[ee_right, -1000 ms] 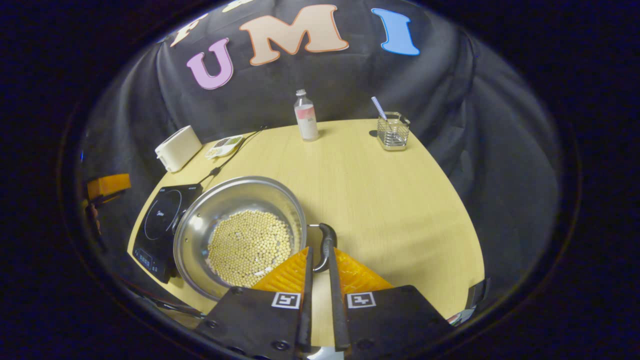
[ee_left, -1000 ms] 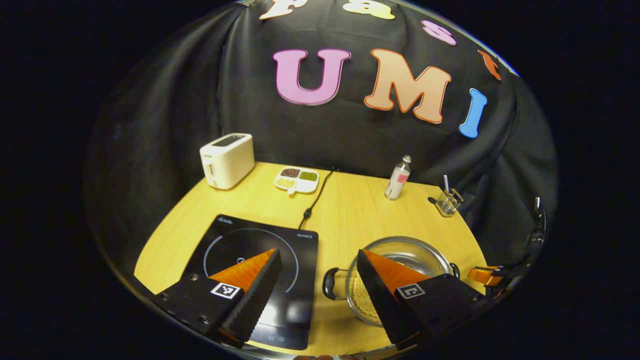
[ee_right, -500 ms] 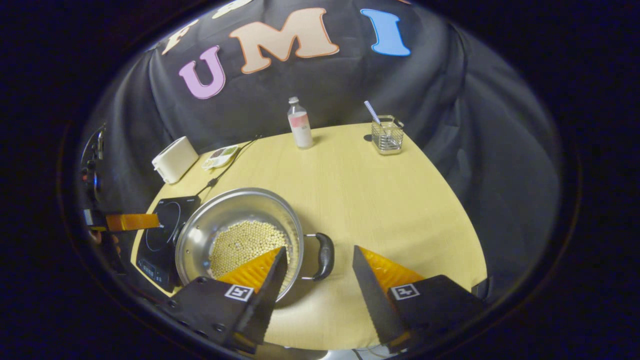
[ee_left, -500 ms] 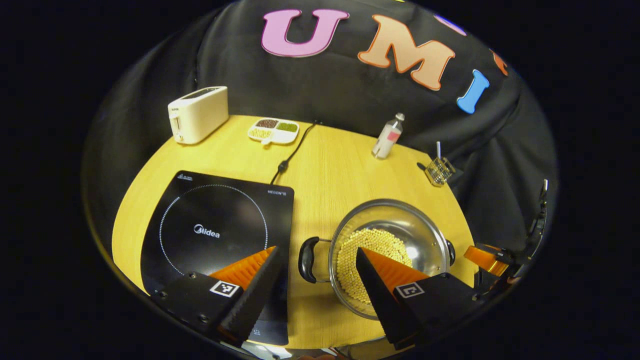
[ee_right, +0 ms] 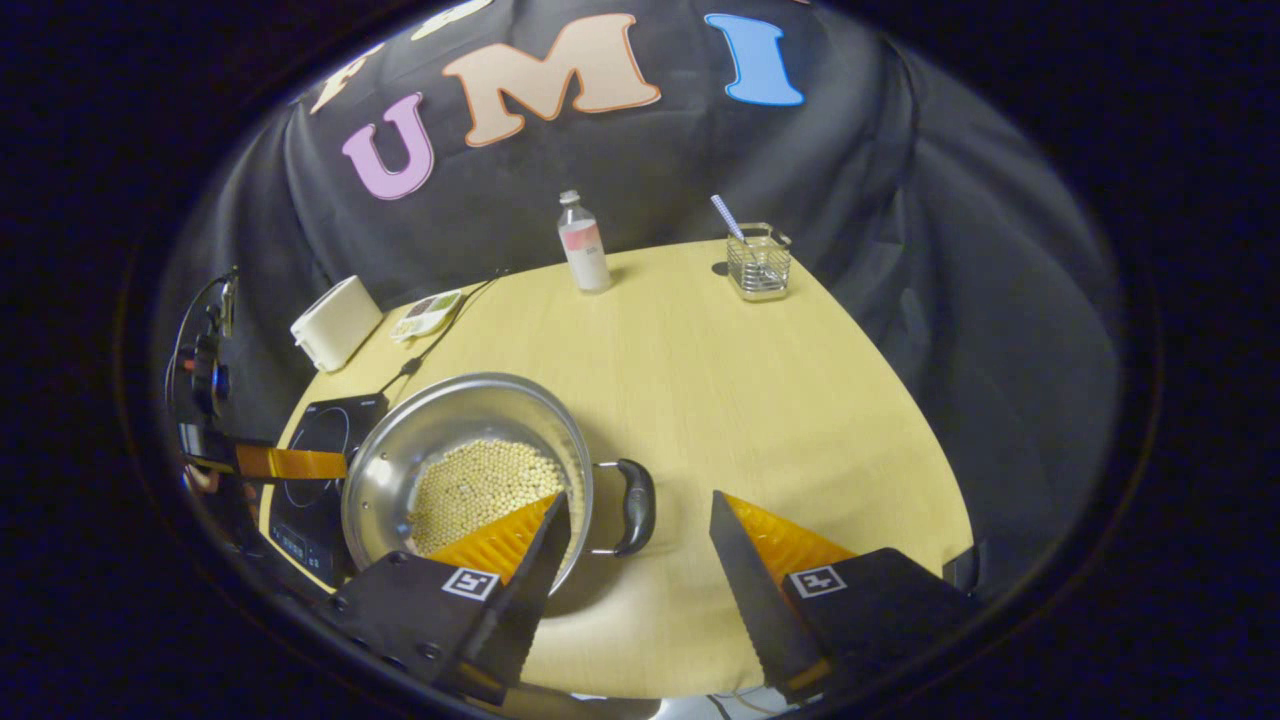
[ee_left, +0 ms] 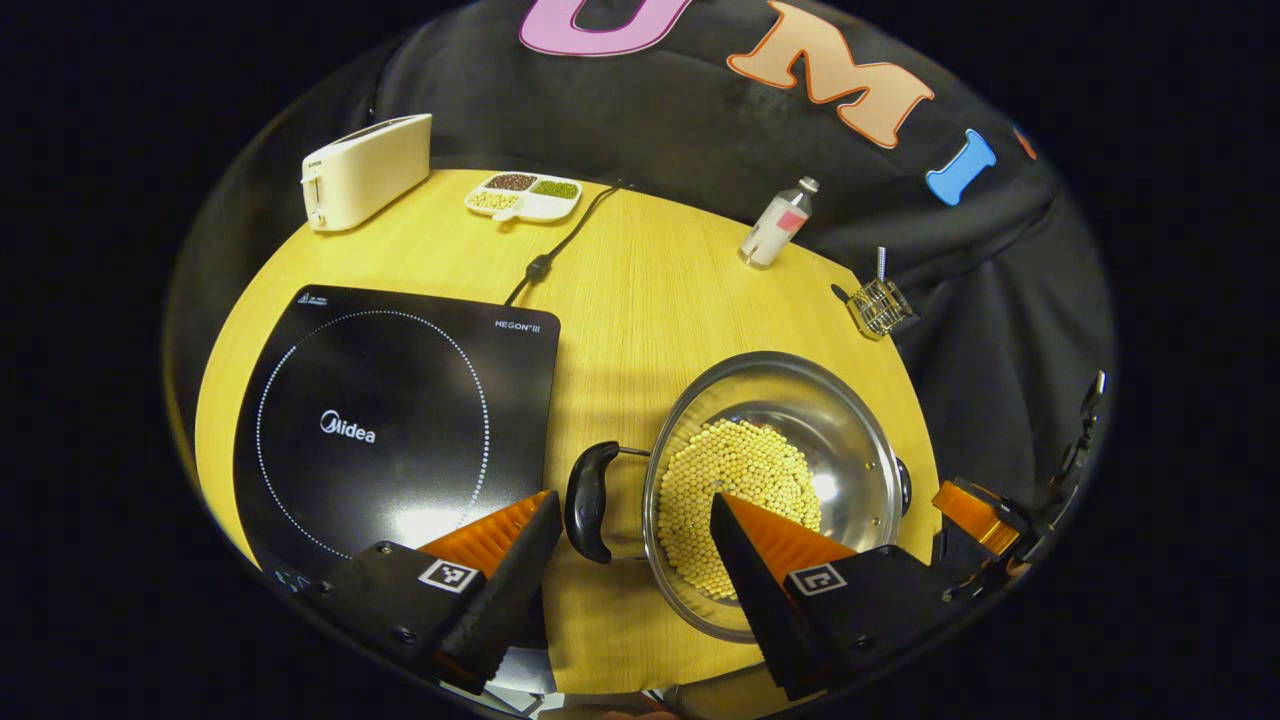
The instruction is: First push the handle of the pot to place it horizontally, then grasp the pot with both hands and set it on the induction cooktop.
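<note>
Left gripper view: our open left tongs hovered over the pot, which sat on the surface beside the cooktop. Right gripper view: our right tongs gaped around the handle. We judged lifting not begun.

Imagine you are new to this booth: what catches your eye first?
A steel pot of pale beans sits on the table, near the front edge. Left of it lies the black cooktop. Both the left gripper and right gripper hang open, each by a pot handle.
</note>
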`<state>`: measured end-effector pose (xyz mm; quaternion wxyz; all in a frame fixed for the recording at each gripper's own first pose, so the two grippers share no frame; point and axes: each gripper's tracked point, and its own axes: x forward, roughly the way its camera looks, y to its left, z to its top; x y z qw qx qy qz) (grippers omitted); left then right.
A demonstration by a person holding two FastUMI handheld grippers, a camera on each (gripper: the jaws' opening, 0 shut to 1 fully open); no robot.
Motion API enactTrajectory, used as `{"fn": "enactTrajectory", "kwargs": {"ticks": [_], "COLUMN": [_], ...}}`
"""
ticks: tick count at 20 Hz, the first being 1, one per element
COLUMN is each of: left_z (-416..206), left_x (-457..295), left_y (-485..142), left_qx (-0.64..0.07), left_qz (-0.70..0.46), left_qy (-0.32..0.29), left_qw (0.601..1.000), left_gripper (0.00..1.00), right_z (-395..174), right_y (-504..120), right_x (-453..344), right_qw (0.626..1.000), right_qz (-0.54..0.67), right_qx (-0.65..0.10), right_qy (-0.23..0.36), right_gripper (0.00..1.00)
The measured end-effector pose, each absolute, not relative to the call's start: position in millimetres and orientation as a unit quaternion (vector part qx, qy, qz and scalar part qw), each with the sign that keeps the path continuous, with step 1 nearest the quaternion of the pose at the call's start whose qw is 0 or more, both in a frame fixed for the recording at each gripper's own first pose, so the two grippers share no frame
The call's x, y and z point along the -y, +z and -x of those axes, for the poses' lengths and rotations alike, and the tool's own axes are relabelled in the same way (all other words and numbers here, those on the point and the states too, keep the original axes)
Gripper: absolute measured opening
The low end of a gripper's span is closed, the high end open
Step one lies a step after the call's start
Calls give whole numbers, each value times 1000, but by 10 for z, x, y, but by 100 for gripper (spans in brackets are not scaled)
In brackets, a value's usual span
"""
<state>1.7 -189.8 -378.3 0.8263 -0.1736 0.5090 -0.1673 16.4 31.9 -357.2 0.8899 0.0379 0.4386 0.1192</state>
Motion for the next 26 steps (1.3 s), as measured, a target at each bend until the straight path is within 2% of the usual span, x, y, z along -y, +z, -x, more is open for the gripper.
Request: {"fn": "enactTrajectory", "kwargs": {"ticks": [3,4,6,7,8,11,12,16,18,20,22,24,26], "left_z": [-14,-19,-17,-16,-13,-48,-48,-70,-99,-100,-110,-115,-113], "left_x": [1935,1945,1972,1980,1989,2018,2021,2029,2024,1990,1948,1938,1931], "left_y": [-3865,-3889,-3941,-3960,-3987,-4074,-4103,-4163,-4177,-4199,-4230,-4239,-4246], "left_qx": [-522,-524,-533,-537,-541,-549,-552,-558,-556,-558,-562,-563,-563], "left_qz": [176,175,177,177,178,174,172,163,159,154,149,148,146], "left_qy": [-173,-175,-176,-176,-175,-172,-170,-164,-162,-155,-145,-141,-139], "left_qw": [817,815,808,806,803,799,798,797,800,800,800,801,801], "left_gripper": [97,97,97,97,97,96,96,94,90,92,80,73,69], "right_z": [-173,-186,-206,-219,-243,-305,-339,-417,-418,-403,-387,-377,-382], "right_y": [-3595,-3598,-3617,-3628,-3640,-3696,-3719,-3839,-3910,-3989,-4050,-4084,-4124], "right_x": [-305,-302,-321,-336,-348,-394,-416,-505,-518,-555,-557,-586,-608], "right_qw": [889,889,888,887,887,883,881,873,868,861,855,851,847], "right_qz": [-39,-39,-39,-39,-38,-39,-41,-48,-48,-48,-48,-48,-47], "right_qx": [-441,-442,-444,-445,-446,-453,-456,-469,-479,-491,-500,-507,-512], "right_qy": [115,114,114,115,116,119,120,122,122,125,126,130,134], "right_gripper": [89,87,89,87,89,90,87,96,93,96,95,98,95]}}
